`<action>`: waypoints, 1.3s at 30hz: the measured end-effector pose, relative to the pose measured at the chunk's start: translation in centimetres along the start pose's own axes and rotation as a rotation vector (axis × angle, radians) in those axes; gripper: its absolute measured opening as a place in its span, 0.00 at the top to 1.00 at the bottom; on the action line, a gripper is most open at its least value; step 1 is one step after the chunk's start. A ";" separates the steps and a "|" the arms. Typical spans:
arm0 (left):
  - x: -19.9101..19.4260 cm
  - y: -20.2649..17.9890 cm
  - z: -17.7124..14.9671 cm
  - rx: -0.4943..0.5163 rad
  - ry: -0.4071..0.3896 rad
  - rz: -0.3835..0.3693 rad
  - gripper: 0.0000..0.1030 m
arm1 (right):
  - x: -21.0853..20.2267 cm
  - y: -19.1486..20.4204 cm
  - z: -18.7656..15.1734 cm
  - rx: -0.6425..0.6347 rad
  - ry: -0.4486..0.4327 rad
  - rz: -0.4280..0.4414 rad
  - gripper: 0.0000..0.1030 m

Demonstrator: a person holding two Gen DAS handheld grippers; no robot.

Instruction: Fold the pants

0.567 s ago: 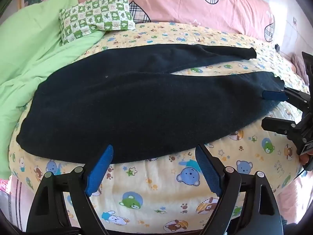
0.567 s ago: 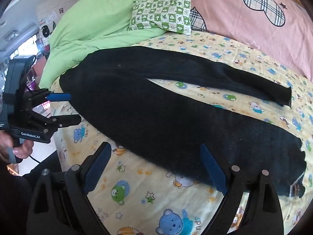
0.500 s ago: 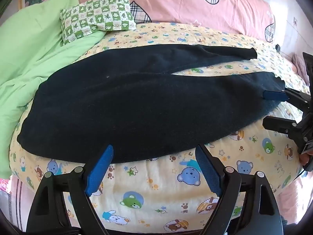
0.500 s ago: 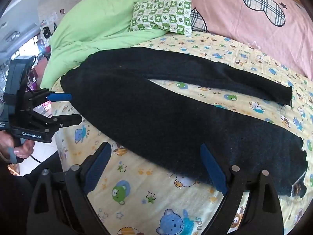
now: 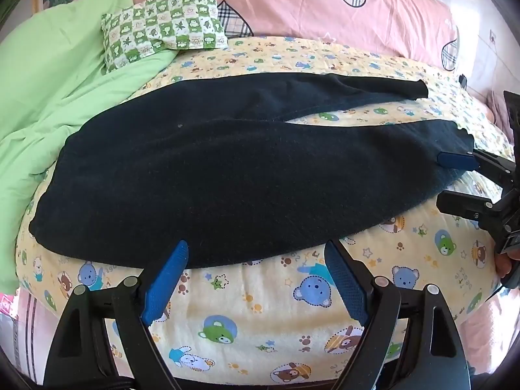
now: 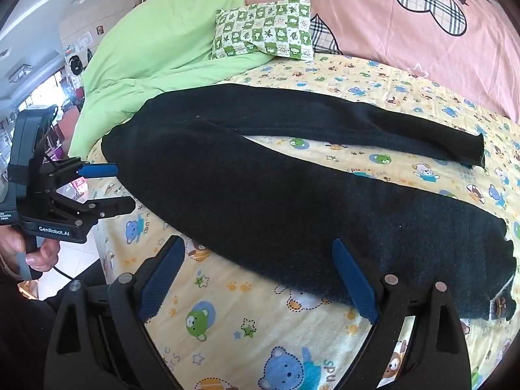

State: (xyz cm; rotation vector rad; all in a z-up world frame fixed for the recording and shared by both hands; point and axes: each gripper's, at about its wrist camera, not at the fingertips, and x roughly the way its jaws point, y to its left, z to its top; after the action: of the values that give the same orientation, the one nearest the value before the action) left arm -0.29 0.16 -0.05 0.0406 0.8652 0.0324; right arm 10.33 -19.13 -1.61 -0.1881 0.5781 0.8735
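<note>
The pants (image 5: pixel 227 175) lie spread flat across the middle of the frame on the bed (image 5: pixel 260 318), waist at the left, both legs running to the right and splayed apart, with a strip of bear-print sheet visible between them. No fold has been made; the step in hand appears to be the approach for the first grasp. The left claw (image 5: pixel 256 276) stands wide open at the lower centre of its own view, with nothing between its pads, just short of the near edge of the pants. The right claw (image 5: pixel 455 182), at the right edge of that view, is also open and empty, at the cuff of the near leg. The next move probably calls for each claw to close on the near leg's edge, then carry it over onto the far leg (image 6: pixel 373 123).
</note>
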 end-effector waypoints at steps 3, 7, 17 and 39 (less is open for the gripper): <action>0.0 0.0 -0.1 -0.003 0.001 0.005 0.16 | 0.5 -0.4 -0.1 -0.019 -0.012 0.013 0.11; 0.1 0.1 -0.1 -0.005 0.001 0.007 0.16 | 0.6 -0.7 -0.3 -0.025 -0.013 0.020 0.11; 0.2 0.1 -0.1 -0.005 0.000 0.005 0.16 | 0.2 0.0 -0.5 -0.028 -0.001 0.027 0.10; 0.2 0.5 0.2 -0.031 -0.001 -0.029 0.16 | 0.3 -0.1 -0.6 -0.020 0.000 0.029 0.11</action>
State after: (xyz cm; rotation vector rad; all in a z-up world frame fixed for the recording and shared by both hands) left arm 0.02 0.70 -0.02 -0.0008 0.8638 0.0186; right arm 10.38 -19.23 -2.25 -0.1983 0.5732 0.9073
